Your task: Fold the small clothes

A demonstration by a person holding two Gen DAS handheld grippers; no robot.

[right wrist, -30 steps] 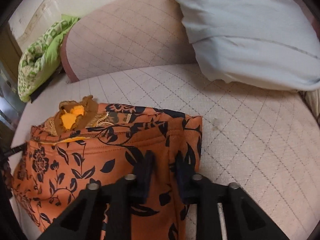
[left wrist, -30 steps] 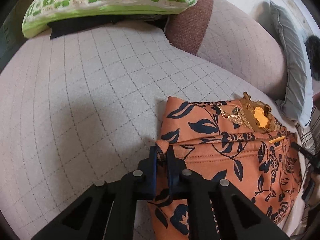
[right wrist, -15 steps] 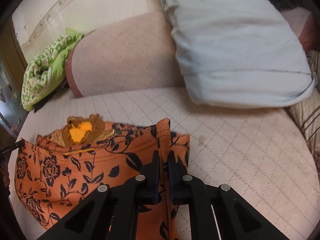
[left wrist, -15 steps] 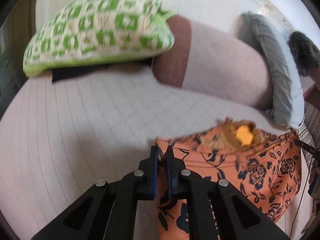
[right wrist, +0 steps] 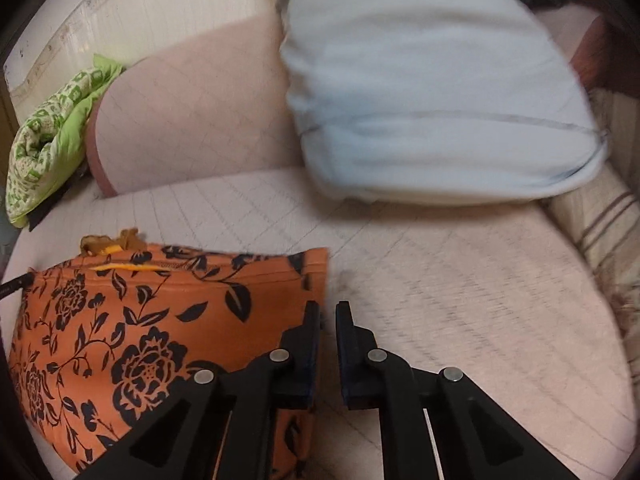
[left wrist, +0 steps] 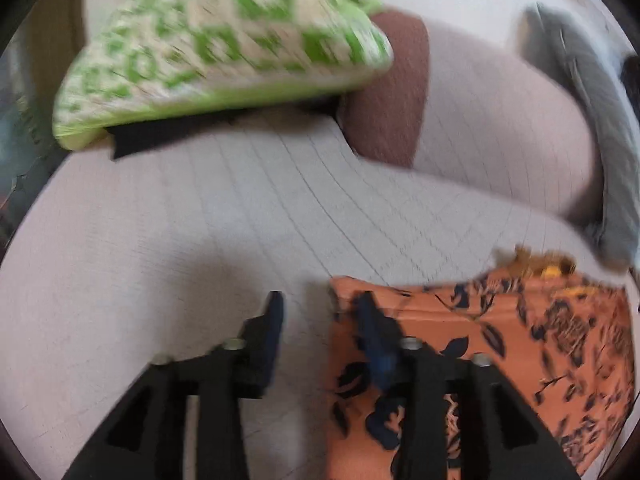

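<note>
An orange garment with dark blue flowers (left wrist: 500, 352) lies folded on the pale quilted sofa seat (left wrist: 200, 240). My left gripper (left wrist: 320, 308) is open at the garment's left edge, its right finger over the cloth and its left finger over bare seat. In the right wrist view the garment (right wrist: 160, 312) lies at lower left. My right gripper (right wrist: 327, 314) sits at the garment's right edge, jaws slightly apart, holding nothing.
A green and cream patterned cushion (left wrist: 224, 40) over a black cloth lies at the far left of the sofa. A pale blue pillow (right wrist: 432, 92) leans on the backrest (right wrist: 192, 112). A striped cushion (right wrist: 600, 232) is at the right.
Both grippers held the garment's folded edge shut half a second ago. Both have now let go: the left jaws opened wide, the right opened slightly. The garment now lies flat.
</note>
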